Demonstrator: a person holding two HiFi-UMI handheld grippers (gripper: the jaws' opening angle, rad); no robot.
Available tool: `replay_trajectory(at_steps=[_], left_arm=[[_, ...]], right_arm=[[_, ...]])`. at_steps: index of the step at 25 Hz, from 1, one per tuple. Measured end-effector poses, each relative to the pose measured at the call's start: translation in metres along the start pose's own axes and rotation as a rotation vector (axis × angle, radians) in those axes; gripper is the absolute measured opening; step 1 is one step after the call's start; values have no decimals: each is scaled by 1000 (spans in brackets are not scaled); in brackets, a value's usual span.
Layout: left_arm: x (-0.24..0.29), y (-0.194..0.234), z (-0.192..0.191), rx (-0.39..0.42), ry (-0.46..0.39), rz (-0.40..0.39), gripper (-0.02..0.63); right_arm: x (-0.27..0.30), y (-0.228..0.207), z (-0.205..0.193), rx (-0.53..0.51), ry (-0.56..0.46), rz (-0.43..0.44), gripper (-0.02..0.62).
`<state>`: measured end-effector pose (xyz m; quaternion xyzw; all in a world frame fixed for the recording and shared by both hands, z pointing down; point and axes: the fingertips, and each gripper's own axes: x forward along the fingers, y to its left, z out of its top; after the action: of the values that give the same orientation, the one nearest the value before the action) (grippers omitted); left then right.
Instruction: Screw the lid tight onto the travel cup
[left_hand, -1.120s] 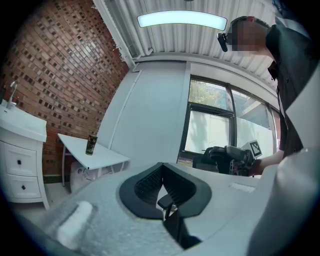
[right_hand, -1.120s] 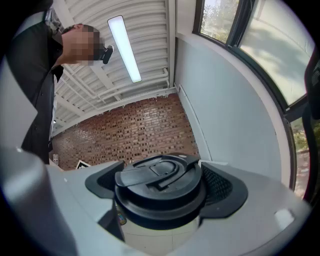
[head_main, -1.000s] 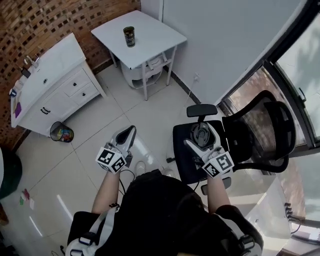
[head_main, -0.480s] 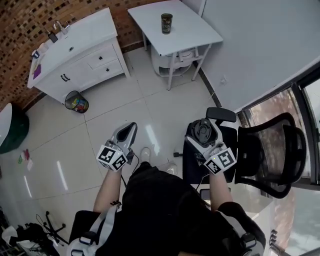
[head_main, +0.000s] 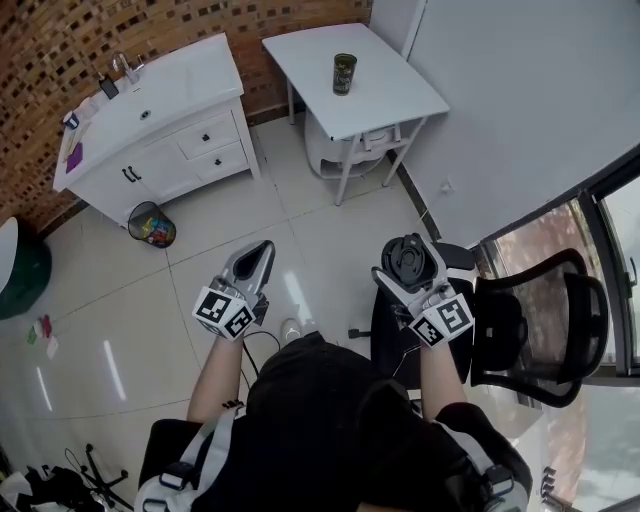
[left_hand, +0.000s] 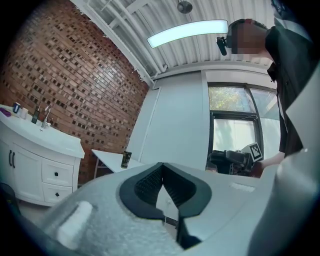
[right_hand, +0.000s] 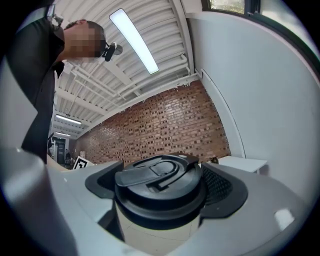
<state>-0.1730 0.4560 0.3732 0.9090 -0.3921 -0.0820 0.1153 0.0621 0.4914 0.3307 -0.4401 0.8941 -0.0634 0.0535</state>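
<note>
Cream travel cup (right_hand: 156, 237) w/ black lid (right_hand: 158, 190)

White square table (head_main: 398, 92) with one dark can (head_main: 344, 73) upright near its middle

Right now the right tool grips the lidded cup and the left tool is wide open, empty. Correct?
No. The left tool is shut, jaws together with nothing between them; the left gripper view shows it. The rest holds: the right tool grips the cup with its black lid on.
</note>
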Motion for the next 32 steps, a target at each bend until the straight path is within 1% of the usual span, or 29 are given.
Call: replay_trajectory(at_steps=[4, 7, 9, 12, 14, 16, 21, 25, 28, 32], left_arm=[[0, 33, 7, -1, -4, -4, 3], [-4, 53, 13, -4, -8, 3, 2], [-6, 66, 20, -22, -32, 7, 2], [-10, 84, 30, -42, -55, 20, 2], [-8, 89, 30, -45, -46, 26, 2], [-3, 90, 26, -42, -35, 31, 3], [21, 98, 11, -20, -2, 47, 3], [50, 119, 17, 2, 9, 72, 3], [85, 126, 22, 6, -8, 76, 3], [144, 127, 25, 28, -7, 45, 2]], right_arm=[[32, 2, 2, 28, -16, -19, 480], [54, 8, 0, 22, -13, -8, 480], [70, 15, -1, 21, -13, 2, 480], [93, 32, -7, 20, -2, 31, 480], [103, 41, -12, 3, 22, 62, 480], [110, 39, -16, -11, 43, 88, 480], [129, -1, -20, 10, 40, 94, 480], [162, -32, -19, 36, 21, 114, 480], [182, -62, -9, 37, 4, 134, 480], [201, -112, 4, 29, -21, 133, 480]])
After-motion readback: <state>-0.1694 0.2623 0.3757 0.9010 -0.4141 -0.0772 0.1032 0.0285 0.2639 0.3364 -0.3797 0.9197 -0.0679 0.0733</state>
